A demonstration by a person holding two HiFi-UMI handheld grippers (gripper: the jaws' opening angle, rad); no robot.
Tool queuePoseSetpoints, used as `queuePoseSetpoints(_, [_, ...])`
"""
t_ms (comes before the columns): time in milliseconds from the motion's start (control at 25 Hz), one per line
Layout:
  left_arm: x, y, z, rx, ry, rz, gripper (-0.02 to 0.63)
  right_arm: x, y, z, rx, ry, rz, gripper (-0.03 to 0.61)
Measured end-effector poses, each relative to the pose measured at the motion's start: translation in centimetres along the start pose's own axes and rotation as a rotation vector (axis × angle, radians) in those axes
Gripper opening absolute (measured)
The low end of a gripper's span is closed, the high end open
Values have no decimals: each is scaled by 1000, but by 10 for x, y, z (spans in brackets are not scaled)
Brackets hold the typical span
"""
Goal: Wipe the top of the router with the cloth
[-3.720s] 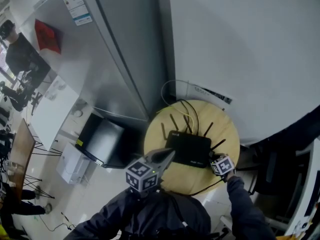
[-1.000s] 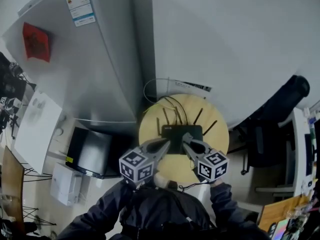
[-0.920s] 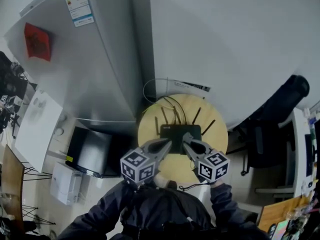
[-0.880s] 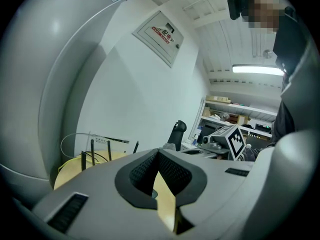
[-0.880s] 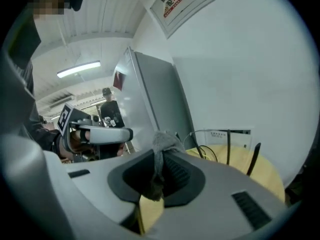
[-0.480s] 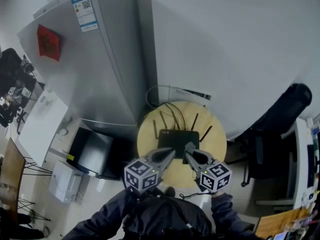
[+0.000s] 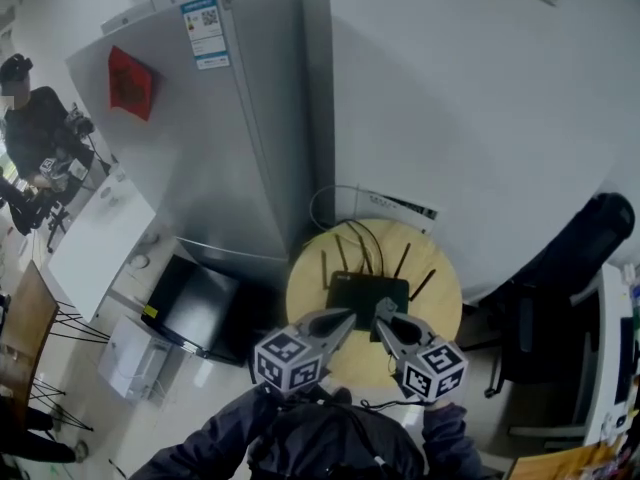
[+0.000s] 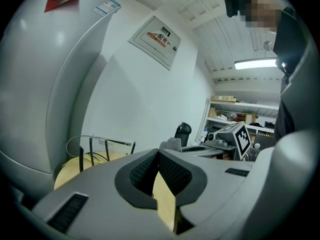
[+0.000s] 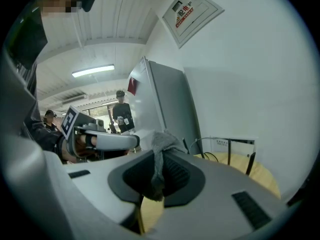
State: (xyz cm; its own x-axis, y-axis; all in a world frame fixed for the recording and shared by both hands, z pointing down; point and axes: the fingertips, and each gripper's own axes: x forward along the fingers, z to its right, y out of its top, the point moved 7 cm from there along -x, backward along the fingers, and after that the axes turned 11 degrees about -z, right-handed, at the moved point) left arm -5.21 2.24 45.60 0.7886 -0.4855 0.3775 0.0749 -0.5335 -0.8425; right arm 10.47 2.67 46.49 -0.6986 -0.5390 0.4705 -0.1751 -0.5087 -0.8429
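Observation:
The black router lies flat on a round wooden table, its thin antennas pointing toward the wall. Both grippers hover side by side over the router's near edge. My left gripper is shut, pads touching, with nothing between them. My right gripper is shut on a small grey cloth, which sticks up from the jaws and hangs down between the pads. In the left gripper view the cloth shows just past the jaw tips, and the antennas stand at left.
A tall grey refrigerator stands left of the table against a white wall. Cables loop behind the router. A black box sits on the floor at left, a black chair at right. A person stands far left.
The right gripper has come up from the router's right side to sit beside the left. Over the last second both grippers stay together while the head view shifts slightly.

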Motion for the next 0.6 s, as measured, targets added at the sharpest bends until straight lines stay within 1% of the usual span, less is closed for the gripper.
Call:
queuePoseSetpoints(320, [-17,-3,-3,-12,31,17,2,8,6,-16,-34,23,-3,67])
queuePoseSetpoints(600, [-23,-4,3,-9,36,22,2,6,6,-23,-44,28,-2,67])
